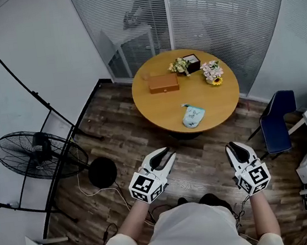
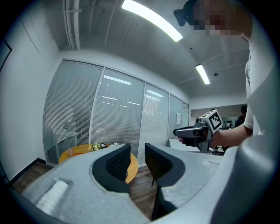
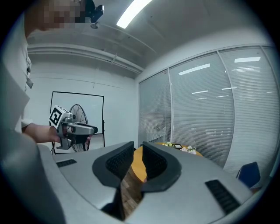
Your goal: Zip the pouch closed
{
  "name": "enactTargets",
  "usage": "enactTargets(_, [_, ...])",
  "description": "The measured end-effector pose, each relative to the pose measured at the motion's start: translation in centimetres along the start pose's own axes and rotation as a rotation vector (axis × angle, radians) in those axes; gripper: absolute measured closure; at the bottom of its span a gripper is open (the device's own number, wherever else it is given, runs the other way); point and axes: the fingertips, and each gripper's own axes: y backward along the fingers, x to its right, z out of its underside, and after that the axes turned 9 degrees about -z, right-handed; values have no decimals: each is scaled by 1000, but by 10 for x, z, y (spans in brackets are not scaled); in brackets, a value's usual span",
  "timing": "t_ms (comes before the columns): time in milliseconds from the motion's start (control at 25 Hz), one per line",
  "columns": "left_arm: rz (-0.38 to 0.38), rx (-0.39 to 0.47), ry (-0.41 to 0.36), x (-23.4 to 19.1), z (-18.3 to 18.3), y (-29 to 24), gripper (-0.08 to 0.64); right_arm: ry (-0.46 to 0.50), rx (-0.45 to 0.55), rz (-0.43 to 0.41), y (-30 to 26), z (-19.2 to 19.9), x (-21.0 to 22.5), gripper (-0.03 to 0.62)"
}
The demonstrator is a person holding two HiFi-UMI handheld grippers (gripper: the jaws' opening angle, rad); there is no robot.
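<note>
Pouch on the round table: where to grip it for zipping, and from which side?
Probably pinch the near end of the pouch from above, approaching over the near edge of the table: it lies flat close to that edge, so only a top-down pinch suits. The zipper pull is too small to make out. The left gripper and right gripper are open, empty.

Pale-blue pouch (image 1: 193, 115) on round table (image 1: 163, 109)

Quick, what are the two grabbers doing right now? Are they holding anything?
Left gripper: open, jaws slightly apart, holding nothing.
Right gripper: open, jaws slightly apart, holding nothing.
</note>
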Motion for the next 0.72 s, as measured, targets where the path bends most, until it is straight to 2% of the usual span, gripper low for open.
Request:
enactTargets(360, [-7,-24,8,-22,9,-10,449,-5,-4,-11,-24,2,7,531])
enactTargets(720, [-6,-63,12,-36,18,-71,449,-30,-18,-48,-64,9,62,531])
